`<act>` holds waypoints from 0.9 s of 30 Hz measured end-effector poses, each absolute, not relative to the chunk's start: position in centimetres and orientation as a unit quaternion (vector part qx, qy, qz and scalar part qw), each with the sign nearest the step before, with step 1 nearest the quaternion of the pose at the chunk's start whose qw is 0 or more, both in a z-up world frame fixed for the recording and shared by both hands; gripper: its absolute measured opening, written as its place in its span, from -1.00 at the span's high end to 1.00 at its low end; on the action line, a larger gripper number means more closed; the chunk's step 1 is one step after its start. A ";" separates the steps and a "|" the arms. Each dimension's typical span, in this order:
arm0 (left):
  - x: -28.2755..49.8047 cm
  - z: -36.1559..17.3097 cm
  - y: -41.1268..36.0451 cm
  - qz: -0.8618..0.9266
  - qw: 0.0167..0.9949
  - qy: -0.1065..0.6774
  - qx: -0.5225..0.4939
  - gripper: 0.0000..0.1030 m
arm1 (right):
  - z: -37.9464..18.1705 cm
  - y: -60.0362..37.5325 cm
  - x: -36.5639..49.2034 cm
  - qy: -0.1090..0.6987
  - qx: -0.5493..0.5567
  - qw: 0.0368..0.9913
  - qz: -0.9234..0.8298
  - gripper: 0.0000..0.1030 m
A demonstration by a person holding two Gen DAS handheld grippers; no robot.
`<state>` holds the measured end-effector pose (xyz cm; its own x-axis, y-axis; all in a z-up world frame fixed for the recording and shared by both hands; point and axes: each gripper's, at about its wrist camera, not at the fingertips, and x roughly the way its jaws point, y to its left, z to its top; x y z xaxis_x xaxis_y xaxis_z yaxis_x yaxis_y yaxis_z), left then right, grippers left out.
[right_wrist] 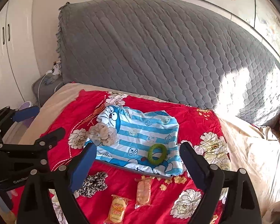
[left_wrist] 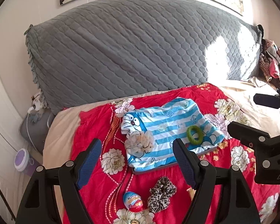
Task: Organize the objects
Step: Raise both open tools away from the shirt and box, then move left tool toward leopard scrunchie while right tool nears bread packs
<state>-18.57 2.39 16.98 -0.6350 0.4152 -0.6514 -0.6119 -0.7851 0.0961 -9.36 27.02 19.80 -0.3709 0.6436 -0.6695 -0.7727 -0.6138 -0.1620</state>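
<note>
Right claw (right_wrist: 137, 165) wide, empty — left claw (left_wrist: 136, 160) likewise; "GenRo…" on its body.

bed (right_wrist: 252, 149) under red floral cover (right_wrist: 196, 123); on cover: striped cartoon cloth (right_wrist: 140, 136), leopard scrunchie (left_wrist: 161, 193), toy egg (left_wrist: 133, 201), two snack packets (right_wrist: 143, 192).

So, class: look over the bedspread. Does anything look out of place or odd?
Nothing is spilled or damaged. The things are mixed: a green ring and pale scrunchie lie on the striped cloth, while the leopard scrunchie, toy egg and snack packets lie scattered nearer.
</note>
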 end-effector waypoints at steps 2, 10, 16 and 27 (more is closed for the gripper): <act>-18.1 17.1 2.1 0.891 0.288 0.155 -0.315 -0.54 | 20.0 26.3 -9.2 0.081 -0.356 0.432 0.825 -0.78; -17.4 17.7 0.6 0.893 0.285 0.142 -0.317 -0.54 | 21.0 23.8 -8.1 0.081 -0.345 0.421 0.835 -0.84; -17.0 17.2 -1.1 0.895 0.279 0.134 -0.321 -0.54 | 21.1 22.5 -7.4 0.080 -0.348 0.419 0.835 -0.89; -16.0 14.8 -1.2 0.890 0.289 0.147 -0.321 -0.54 | 18.5 21.4 -6.7 0.087 -0.349 0.410 0.838 -0.90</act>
<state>-16.00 -1.21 14.85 -0.6269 0.4206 -0.6559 -0.6091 -0.7895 0.0759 -6.71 21.38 18.49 -0.4193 0.6272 -0.6563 -0.7485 -0.6480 -0.1410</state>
